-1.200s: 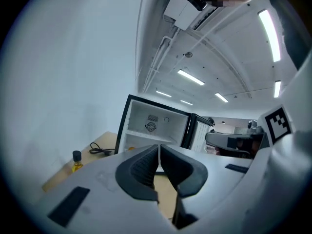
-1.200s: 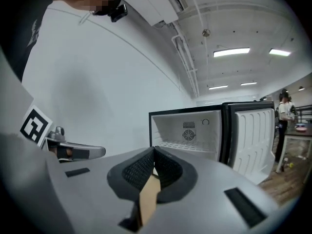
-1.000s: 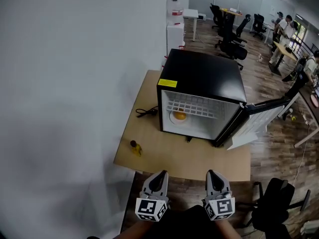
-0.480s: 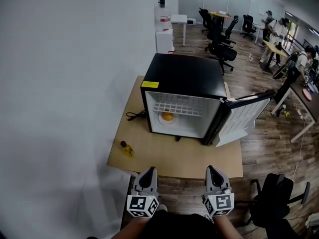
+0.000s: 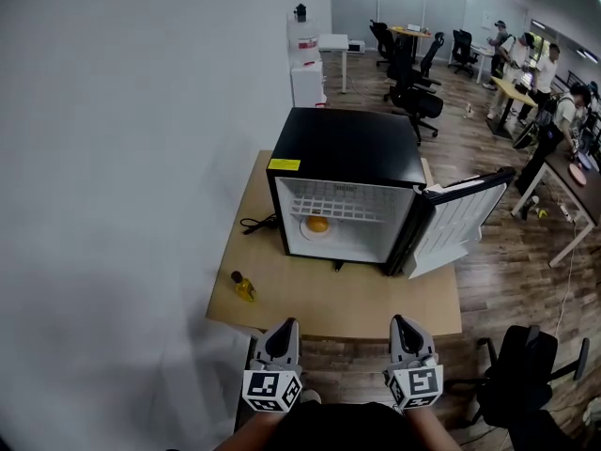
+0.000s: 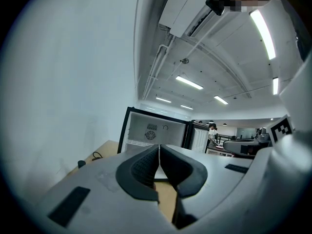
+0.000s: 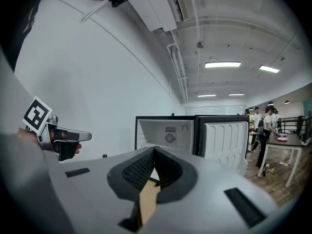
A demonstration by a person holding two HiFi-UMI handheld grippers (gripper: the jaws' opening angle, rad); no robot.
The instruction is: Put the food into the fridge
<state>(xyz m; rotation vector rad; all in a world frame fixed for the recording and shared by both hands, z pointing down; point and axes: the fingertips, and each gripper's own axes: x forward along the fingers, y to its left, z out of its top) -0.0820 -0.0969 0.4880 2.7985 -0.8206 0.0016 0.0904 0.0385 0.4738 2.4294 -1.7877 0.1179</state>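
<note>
A black mini fridge (image 5: 349, 147) stands on the wooden table (image 5: 329, 297) with its door (image 5: 457, 225) swung open to the right. Inside, orange food on a white plate (image 5: 317, 224) sits on the fridge floor under a wire shelf. Both grippers hover close to my body, short of the table's near edge. My left gripper (image 5: 284, 331) is shut and holds nothing; its pads meet in the left gripper view (image 6: 159, 152). My right gripper (image 5: 403, 329) is also shut and empty (image 7: 153, 155). Both gripper views face the open fridge (image 6: 155, 133) (image 7: 168, 132).
A small yellow bottle (image 5: 244, 288) lies near the table's left front corner. A black cable (image 5: 254, 222) runs beside the fridge's left side. Office chairs (image 5: 421, 101), desks and several people stand on the wooden floor behind and to the right. A black chair (image 5: 516, 388) is at lower right.
The head view has shifted so the fridge and table sit a little further left and away. Both grippers stay shut and low. The door stays open.
</note>
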